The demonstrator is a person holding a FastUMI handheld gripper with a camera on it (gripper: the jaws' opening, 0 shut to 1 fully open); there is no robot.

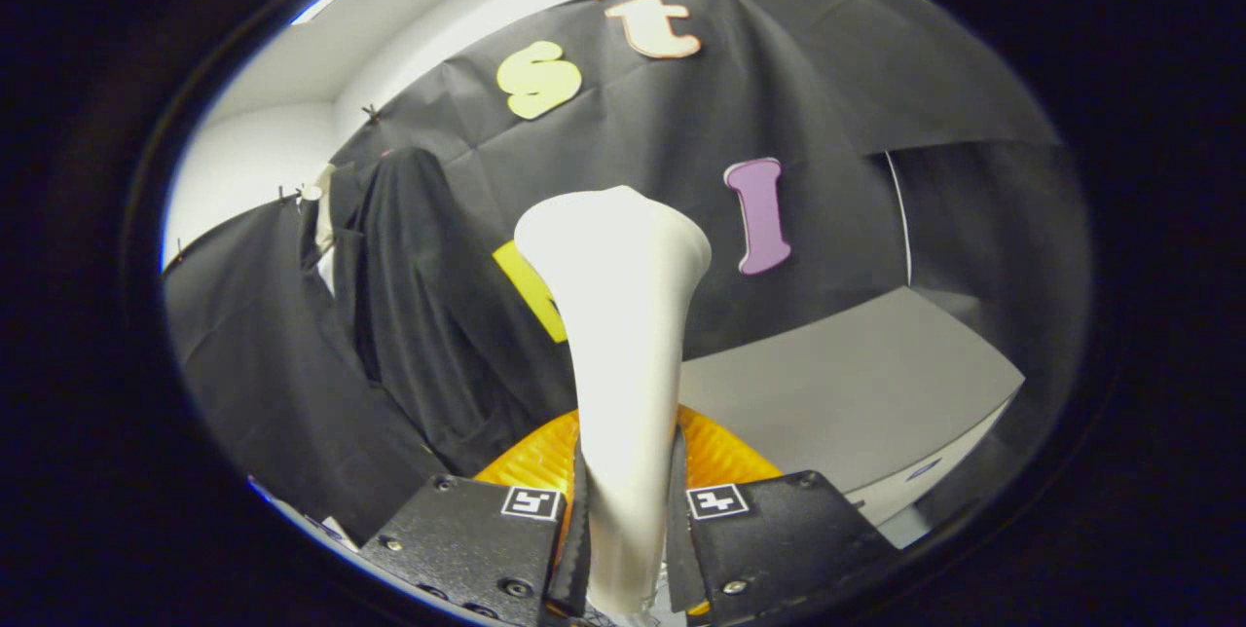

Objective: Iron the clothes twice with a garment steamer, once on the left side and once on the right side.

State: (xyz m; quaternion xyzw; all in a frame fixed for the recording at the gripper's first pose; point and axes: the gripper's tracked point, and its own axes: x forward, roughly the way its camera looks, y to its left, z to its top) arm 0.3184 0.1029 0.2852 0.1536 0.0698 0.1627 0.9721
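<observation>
The gripper (623, 510) is clamping the handle of the white garment steamer (618, 315) between both fingers, so that the flared head is standing up and away from the camera, ready to be pressed against cloth. The dark garment (409, 315) is hanging against the booth wall, beyond the fingers and off to the left of the steamer head, and the head is sitting well apart from it, not touching. Judging by that gap, no steaming pass is being made at this moment; the steamer is being held in a carrying pose. A grey table (857, 384) is lying to the right, beyond the fingers, and something orange and ribbed (725, 457) is showing just behind the handle
</observation>
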